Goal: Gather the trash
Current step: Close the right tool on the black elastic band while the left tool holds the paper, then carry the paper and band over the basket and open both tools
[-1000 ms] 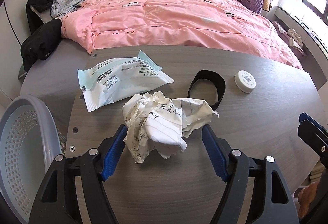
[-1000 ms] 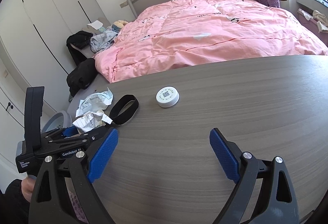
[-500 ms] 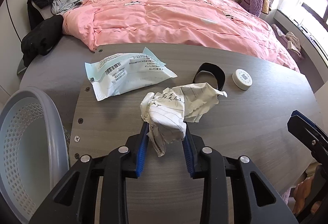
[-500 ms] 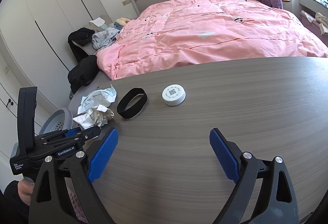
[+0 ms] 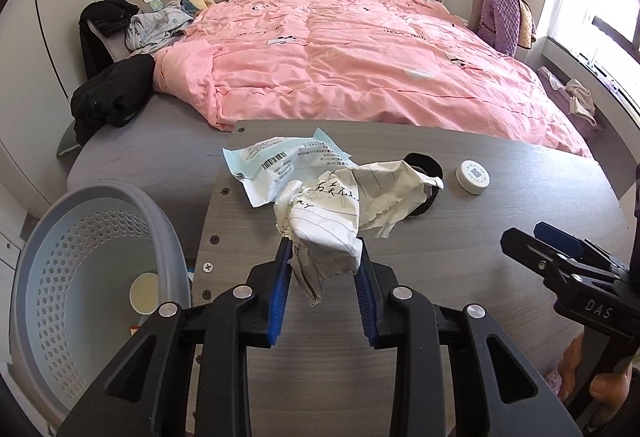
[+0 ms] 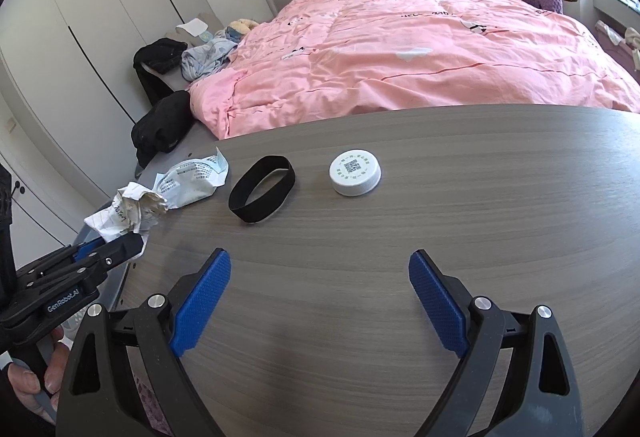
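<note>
Closest in the left wrist view: left gripper (image 5: 322, 257) clenched on a crumpled sheet of lined paper (image 5: 328, 221), blue pads (image 5: 281, 291) pressing both sides of the wad, its loose end hanging between the fingers above the grey wooden table (image 5: 460, 261). Seen only here: a pale perforated plastic basket (image 5: 40, 277) below the table's left edge, a round yellowish disc (image 5: 145, 292) lying inside it. At far right, the other gripper's black frame with a blue tip and part of a hand (image 5: 576, 377) under it.

Closest in the right wrist view: right gripper (image 6: 320, 277) released, blue pads wide apart over bare tabletop, gripping nothing. At lower left, the left gripper seen from the side, wad pinched at its tip over the table's left edge, with fingers (image 6: 48, 373) on its handle. Clear only from this side: the paper lifted off the surface.

Further out on the table: a torn white and pale blue plastic package (image 5: 280, 165) with a barcode near the left corner, then a black elastic band (image 6: 262, 194) standing on edge as an open loop, half hidden behind the paper from the left camera but whole from the right. Just beside it, a white round cap (image 6: 355, 172) with a printed QR code.

Beyond the table: a bed with a pink duvet (image 6: 420, 49), dark clothes (image 5: 108, 93) heaped at its left, a purple garment (image 5: 500, 21) by the window.
</note>
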`<action>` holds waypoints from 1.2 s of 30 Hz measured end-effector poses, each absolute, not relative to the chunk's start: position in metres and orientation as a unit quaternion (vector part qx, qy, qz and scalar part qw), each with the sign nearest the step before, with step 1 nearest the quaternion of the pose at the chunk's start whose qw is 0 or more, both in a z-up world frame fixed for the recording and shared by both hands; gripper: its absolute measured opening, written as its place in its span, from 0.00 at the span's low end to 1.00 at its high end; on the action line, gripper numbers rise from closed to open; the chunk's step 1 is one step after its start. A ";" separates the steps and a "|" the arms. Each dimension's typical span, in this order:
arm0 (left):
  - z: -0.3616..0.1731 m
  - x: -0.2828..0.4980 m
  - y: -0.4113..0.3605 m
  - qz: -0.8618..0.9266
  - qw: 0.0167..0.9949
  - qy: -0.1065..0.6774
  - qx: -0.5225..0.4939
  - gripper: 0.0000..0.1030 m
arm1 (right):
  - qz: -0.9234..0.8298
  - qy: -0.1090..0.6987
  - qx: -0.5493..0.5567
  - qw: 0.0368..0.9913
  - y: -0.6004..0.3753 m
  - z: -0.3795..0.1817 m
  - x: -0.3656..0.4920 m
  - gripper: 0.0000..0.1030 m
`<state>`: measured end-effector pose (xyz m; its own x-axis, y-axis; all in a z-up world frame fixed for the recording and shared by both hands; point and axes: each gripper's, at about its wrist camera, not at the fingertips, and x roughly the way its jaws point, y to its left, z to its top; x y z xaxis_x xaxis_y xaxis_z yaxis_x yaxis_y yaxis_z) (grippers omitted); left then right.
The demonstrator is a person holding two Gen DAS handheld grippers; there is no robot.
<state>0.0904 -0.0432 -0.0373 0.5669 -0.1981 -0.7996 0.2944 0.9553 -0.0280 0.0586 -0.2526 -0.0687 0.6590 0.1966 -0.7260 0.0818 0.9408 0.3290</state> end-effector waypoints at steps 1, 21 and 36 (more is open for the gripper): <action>-0.035 0.089 -0.041 -0.136 0.886 0.440 0.054 0.29 | 0.035 0.414 0.165 0.895 -0.249 -0.069 0.063 0.86; -0.024 0.093 0.013 -0.089 0.901 0.424 0.027 0.29 | 0.016 0.457 0.042 0.888 -0.180 -0.089 0.140 0.74; -0.023 0.086 0.028 -0.083 0.901 0.427 0.010 0.29 | 0.032 0.449 0.058 0.891 -0.177 -0.080 0.126 0.20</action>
<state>0.0864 0.0278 -0.0232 0.6222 -0.1417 -0.7700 0.1588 0.9859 -0.0531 0.1259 -0.1769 -0.0796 0.5953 0.1091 -0.7960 -0.0044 0.9912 0.1326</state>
